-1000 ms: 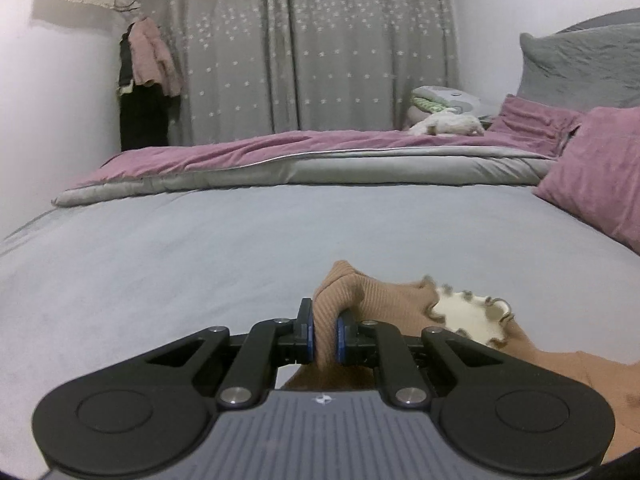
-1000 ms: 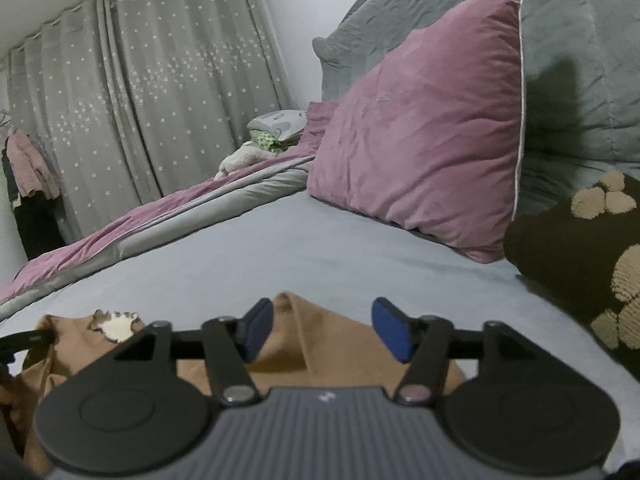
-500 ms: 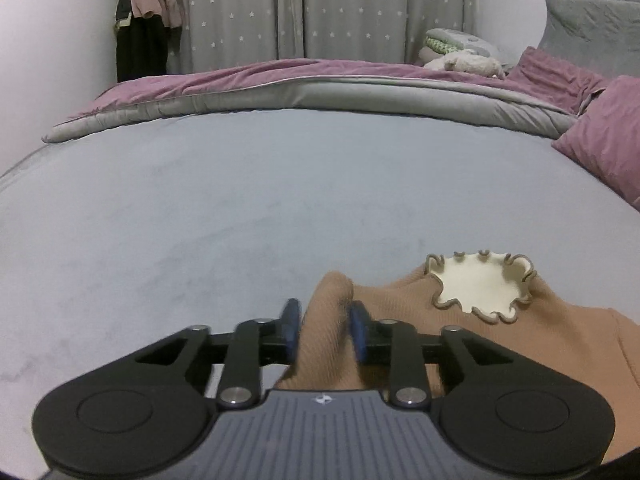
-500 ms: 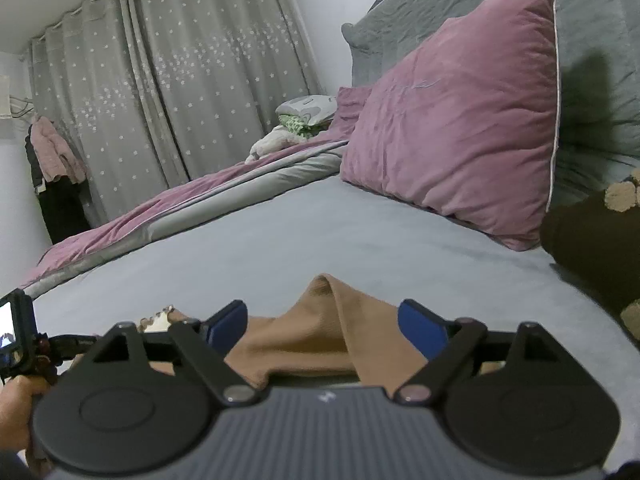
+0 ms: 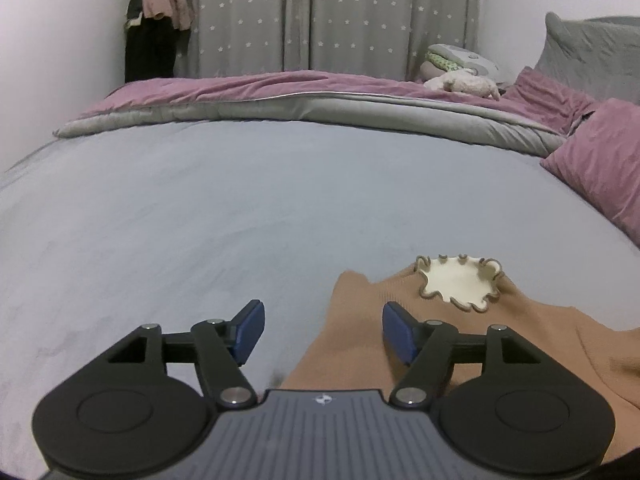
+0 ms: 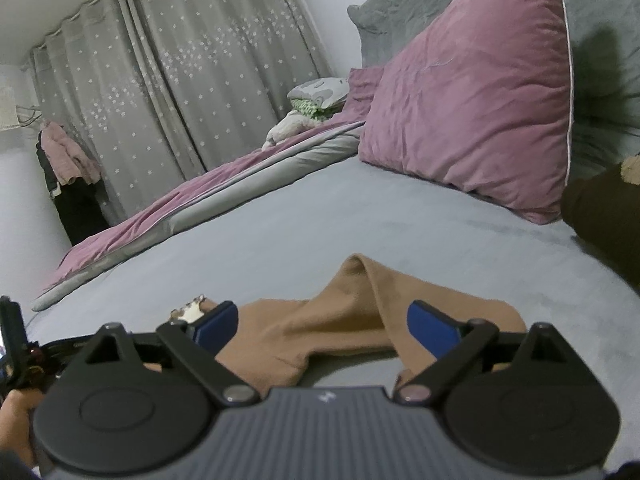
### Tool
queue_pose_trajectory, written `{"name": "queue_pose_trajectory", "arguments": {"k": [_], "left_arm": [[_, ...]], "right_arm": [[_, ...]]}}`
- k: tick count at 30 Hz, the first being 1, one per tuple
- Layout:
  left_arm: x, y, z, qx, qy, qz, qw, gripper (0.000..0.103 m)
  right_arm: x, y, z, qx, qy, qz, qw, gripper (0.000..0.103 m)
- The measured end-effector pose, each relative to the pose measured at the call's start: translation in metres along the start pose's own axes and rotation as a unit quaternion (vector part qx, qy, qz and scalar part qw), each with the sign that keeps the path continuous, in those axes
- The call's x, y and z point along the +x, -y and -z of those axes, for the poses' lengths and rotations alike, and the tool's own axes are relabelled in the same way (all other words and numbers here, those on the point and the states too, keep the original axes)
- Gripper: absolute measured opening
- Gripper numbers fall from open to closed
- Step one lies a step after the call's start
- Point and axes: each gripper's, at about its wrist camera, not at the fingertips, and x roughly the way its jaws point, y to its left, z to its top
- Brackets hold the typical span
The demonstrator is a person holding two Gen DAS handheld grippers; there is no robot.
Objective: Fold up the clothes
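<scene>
While both tools hover low over bed: two wrist views, fingers pointing fwd.
Left gripper (image 5: 322,330): wide open, blue pads (image 5: 249,330) well apart, holding nothing.
Garment, left view: tan knit top (image 5: 352,340) lying flat on grey bedsheet (image 5: 200,208), a raised corner between the fingers nearer the right pad, rest spreading off to the right & under the tool.
Collar: cream ruffled collar (image 5: 460,282) just ahead-right of right pad, flat on the knit.
Right gripper (image 6: 324,322): wide open too, gripping nothing.
Garment, right view: tan knit top (image 6: 352,308) bunched between & below the pads, a peaked fold sticking up ahead of tool centre.
Ahead-right of right tool: pink pillow (image 6: 472,112), grey pillow behind it.
Far ahead: folded pink/grey duvet (image 5: 280,100), star-print curtains (image 5: 320,12).
Low left, right view: person's hand (image 6: 14,416) on the other tool's handle.
</scene>
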Motion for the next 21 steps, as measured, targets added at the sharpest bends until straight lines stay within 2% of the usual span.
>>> {"name": "queue_pose_trajectory", "arguments": {"k": [10,17,21], "left_arm": [[-0.055,-0.018,0.03,-0.036,-0.008,0.031,0.9988,0.072],[-0.091,-0.022,0.05,-0.026,-0.004,0.04,0.9989,0.073],[-0.104,-0.025,0.064,-0.022,-0.033,0.063,0.9972,0.072]], "right_arm": [[-0.006,-0.009,0.003,0.013,-0.016,-0.013,1.0,0.096],[-0.007,-0.022,0.009,0.008,-0.025,-0.024,0.999,0.096],[-0.006,-0.029,0.015,0.003,-0.039,-0.029,0.999,0.097]]}}
